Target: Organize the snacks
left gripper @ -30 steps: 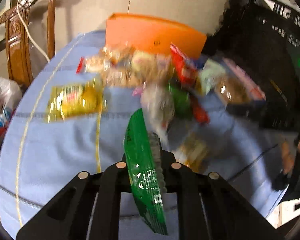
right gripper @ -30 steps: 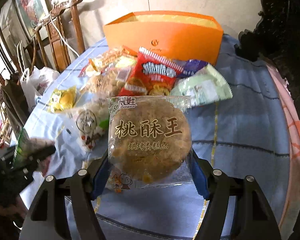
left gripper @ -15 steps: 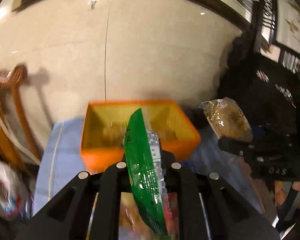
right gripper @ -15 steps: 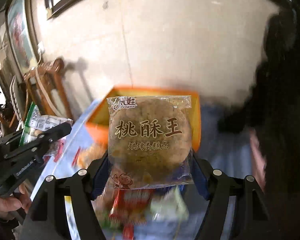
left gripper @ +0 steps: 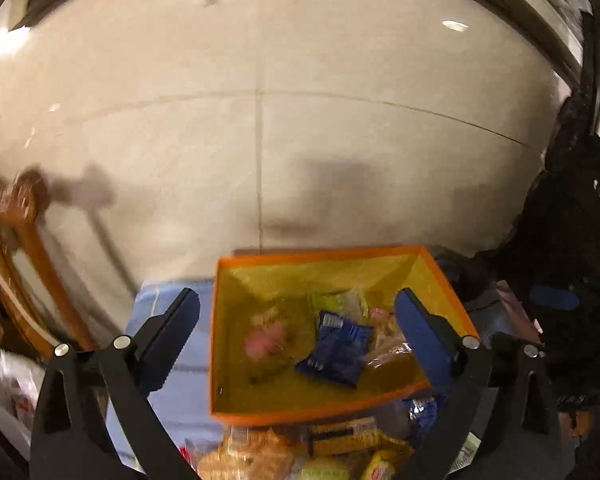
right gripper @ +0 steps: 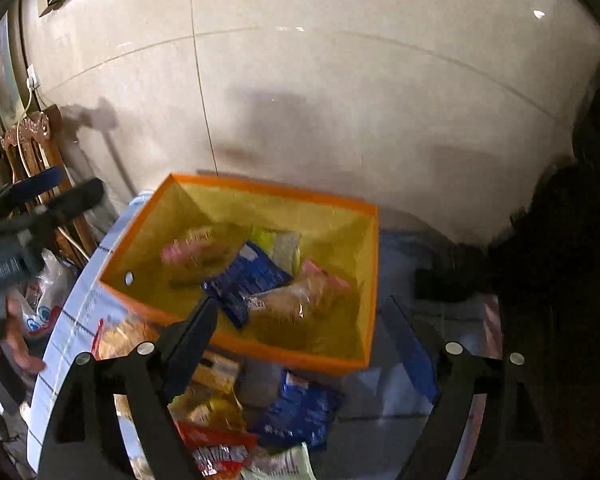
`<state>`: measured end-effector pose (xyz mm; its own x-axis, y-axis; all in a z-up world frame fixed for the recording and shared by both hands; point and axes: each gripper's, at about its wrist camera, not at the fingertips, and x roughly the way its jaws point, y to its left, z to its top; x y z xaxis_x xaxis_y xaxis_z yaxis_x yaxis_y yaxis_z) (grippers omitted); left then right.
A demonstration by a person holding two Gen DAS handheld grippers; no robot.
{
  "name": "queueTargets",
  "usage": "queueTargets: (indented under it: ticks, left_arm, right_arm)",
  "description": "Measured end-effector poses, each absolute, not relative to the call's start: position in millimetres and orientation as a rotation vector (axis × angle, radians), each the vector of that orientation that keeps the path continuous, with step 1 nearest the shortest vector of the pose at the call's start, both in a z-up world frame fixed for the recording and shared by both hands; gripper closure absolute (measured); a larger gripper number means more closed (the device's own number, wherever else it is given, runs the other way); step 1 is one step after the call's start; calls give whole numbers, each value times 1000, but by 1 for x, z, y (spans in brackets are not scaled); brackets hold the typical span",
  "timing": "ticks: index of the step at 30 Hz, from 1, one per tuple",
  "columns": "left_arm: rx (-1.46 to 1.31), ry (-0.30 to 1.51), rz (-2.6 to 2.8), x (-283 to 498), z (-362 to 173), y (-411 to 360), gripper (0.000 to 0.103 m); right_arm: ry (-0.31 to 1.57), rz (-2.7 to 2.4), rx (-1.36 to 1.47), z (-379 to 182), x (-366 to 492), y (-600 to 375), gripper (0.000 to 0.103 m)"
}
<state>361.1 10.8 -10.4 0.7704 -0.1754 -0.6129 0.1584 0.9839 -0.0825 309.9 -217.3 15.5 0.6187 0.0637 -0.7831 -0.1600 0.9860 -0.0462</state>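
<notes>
at the left a wooden chair [right gripper: 32,152] stands against the pale wall; just right of it the left gripper [left gripper: 296,316] hangs over the orange box [left gripper: 300,414] on the blue-clothed bench [left gripper: 180,384], its fingers [left gripper: 168,332] opening wide with nothing between them. inside the box lie a pink packet [right gripper: 188,248], a blue packet [right gripper: 244,280] and a round biscuit pack [right gripper: 296,304]. the right gripper [right gripper: 300,328] hangs above the box's near edge, its jaws also opening and empty. loose snacks [right gripper: 220,432] lie heaped on the bench in front of the box
</notes>
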Motion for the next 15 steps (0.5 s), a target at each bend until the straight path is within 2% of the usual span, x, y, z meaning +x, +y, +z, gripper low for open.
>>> queueTargets:
  ticks: [7,15]
  left_arm:
    - [-33,648,-196,289,-28,34,5]
    - [-30,745,-227,161,-119,61,4]
  right_arm:
    - [925,84,-35,-8,243,-244,18]
    - [980,2,112,-93,134,-258,17]
